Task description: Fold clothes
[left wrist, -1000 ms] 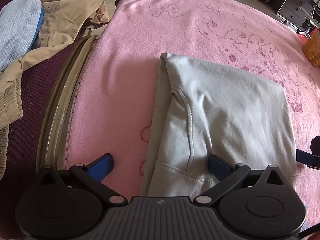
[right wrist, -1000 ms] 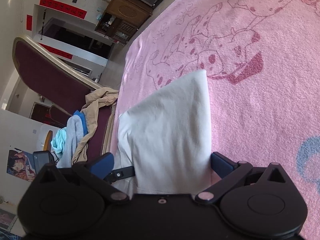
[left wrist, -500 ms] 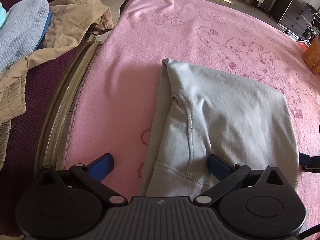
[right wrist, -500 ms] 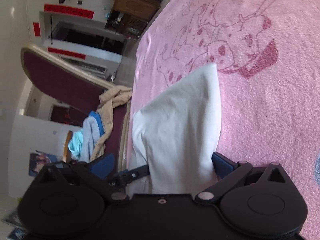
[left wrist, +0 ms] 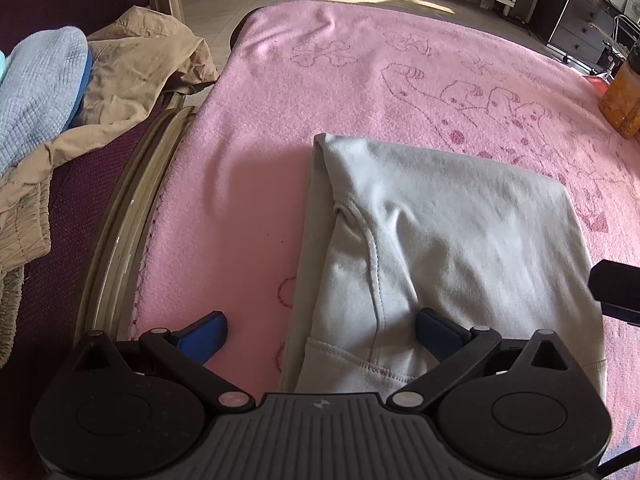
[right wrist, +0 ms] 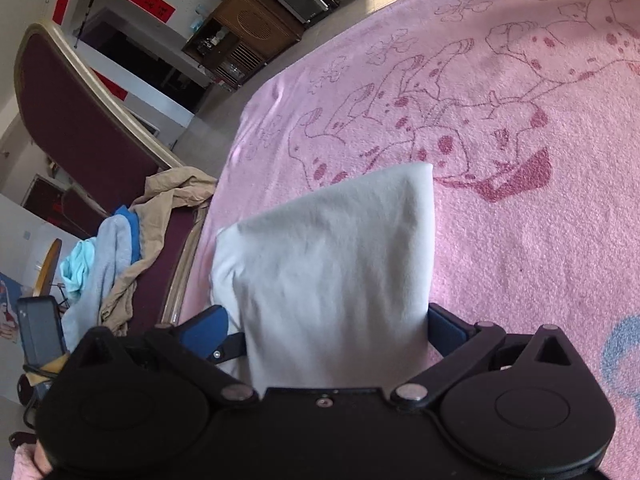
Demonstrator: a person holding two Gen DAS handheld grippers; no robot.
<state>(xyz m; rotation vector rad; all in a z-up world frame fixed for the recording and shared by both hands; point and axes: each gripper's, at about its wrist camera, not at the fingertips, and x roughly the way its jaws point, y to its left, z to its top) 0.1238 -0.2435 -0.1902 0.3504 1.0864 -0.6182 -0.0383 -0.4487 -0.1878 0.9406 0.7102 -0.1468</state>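
Observation:
A folded pale grey garment (left wrist: 448, 240) lies on the pink blanket (left wrist: 320, 80); it also shows in the right wrist view (right wrist: 332, 264). My left gripper (left wrist: 320, 330) is open at the garment's near left corner, with its right blue fingertip (left wrist: 434, 330) on the cloth and its left one on the blanket. My right gripper (right wrist: 326, 330) is open with its jaws spread to either side of the garment's near end. Whether the cloth is lifted is not clear. The right gripper's black tip shows at the right edge of the left wrist view (left wrist: 616, 292).
A dark red chair (left wrist: 60, 208) with a gold rim stands to the left and holds a tan garment (left wrist: 132, 80) and a light blue one (left wrist: 36, 92). An amber jar (left wrist: 624, 92) stands at the blanket's far right. Cabinets and shelves line the far wall.
Both views have shifted slightly; the right wrist view tilted back and forth. The garment keeps its folded shape and both grippers stay open at its near end.

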